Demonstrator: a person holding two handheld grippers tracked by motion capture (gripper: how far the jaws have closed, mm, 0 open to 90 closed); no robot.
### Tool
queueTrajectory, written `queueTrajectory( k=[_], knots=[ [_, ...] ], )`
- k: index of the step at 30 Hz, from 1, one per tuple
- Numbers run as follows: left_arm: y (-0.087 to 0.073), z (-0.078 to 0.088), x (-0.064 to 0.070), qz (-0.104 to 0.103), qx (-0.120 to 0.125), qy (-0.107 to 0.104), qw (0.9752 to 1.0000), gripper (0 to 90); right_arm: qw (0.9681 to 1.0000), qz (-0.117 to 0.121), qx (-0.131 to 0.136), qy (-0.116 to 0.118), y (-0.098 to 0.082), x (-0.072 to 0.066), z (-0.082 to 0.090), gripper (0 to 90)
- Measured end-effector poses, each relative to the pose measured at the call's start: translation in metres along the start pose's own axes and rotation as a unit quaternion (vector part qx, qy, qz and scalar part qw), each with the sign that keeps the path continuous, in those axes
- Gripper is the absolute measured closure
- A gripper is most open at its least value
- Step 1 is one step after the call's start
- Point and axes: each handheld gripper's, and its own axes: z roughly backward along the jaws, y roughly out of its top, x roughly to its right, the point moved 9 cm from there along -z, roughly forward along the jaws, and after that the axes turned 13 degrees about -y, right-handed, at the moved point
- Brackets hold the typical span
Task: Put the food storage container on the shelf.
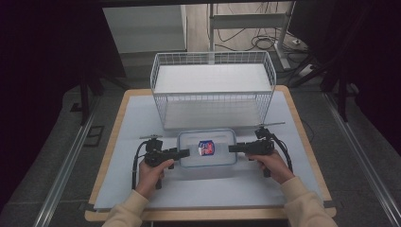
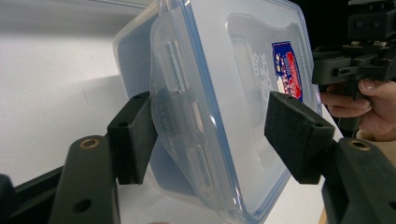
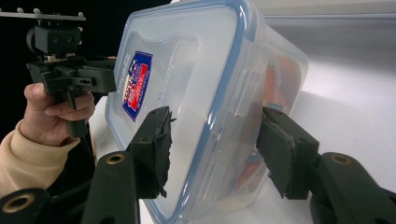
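Claws (image 1: 183,153) (image 1: 232,148) astride lidded container (image 1: 207,147); orange contents (image 3: 282,79).

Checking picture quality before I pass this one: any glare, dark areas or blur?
High view: table evenly lit, surroundings dark, detail soft. Left gripper view: container sharp, mild sheen on the lid. Right gripper view: label readable as a patch, black background behind the left gripper.

Glossy clear plastic container (image 1: 207,148), white wire basket (image 1: 213,90), matt black gripper pads (image 3: 154,149), wood-edged table (image 1: 302,137)
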Motion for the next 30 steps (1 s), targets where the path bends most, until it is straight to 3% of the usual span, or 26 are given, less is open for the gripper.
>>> queueTrajectory(
  k=[8,17,30],
  knots=[
    [-0.002,0.002,0.004,-0.010,0.007,0.009,0.9999,36.4,0.9998,-0.015,0.005,0.008,-0.002,-0.001,0.005,51.0],
    [-0.002,0.005,0.011,-0.011,0.025,0.008,0.9996,41.0,0.9996,-0.021,0.018,-0.004,-0.004,-0.005,0.010,52.8],
    [0.001,0.003,0.019,-0.021,0.028,0.016,0.9992,42.0,0.9991,-0.016,0.036,-0.013,-0.003,-0.007,0.018,53.6]
  ],
)
